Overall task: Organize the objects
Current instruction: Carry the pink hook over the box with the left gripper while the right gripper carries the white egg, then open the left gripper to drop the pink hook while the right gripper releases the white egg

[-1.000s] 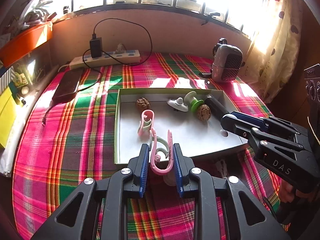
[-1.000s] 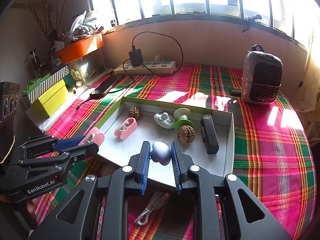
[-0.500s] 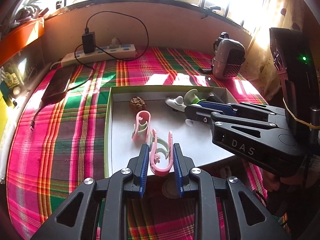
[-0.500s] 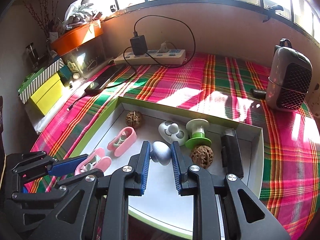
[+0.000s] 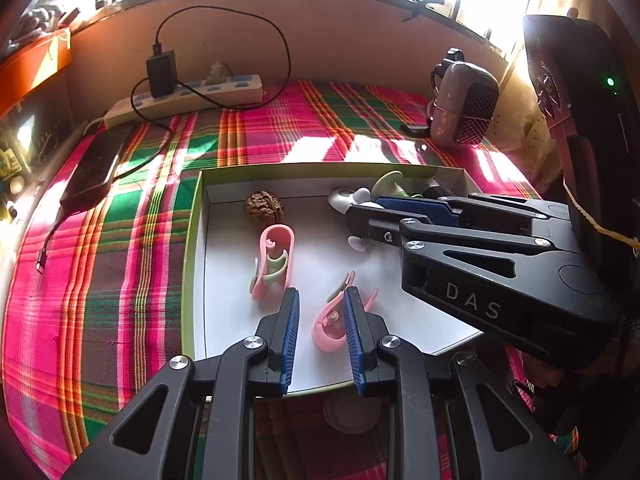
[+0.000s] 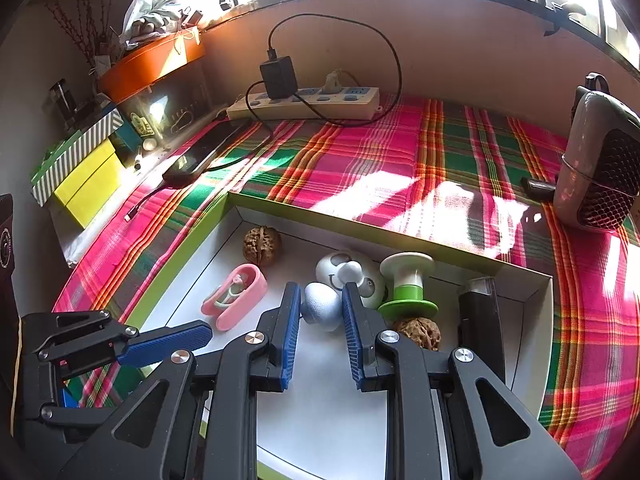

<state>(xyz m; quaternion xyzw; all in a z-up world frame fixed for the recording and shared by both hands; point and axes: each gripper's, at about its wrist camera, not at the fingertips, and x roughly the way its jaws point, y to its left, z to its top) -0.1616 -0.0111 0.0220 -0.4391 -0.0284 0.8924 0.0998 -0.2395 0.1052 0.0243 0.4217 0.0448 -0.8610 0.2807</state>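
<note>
A shallow white box with a green rim lies on the plaid cloth. My left gripper stands open over the box's near part; a pink clip lies loose on the box floor between its fingers. A second pink clip lies just beyond. My right gripper has its jaws slightly parted around a pale blue-grey egg-shaped piece, low over the box floor. The right gripper also shows in the left wrist view.
In the box: a walnut, a white panda-face piece, a green-and-white spool, a second walnut, a black bar. Beyond: power strip, phone, small heater. A round lid lies before the box.
My left gripper opened and let the pink clip drop onto the box floor. My right gripper moved further into the box, lowered the egg-shaped piece and parted its jaws a little.
</note>
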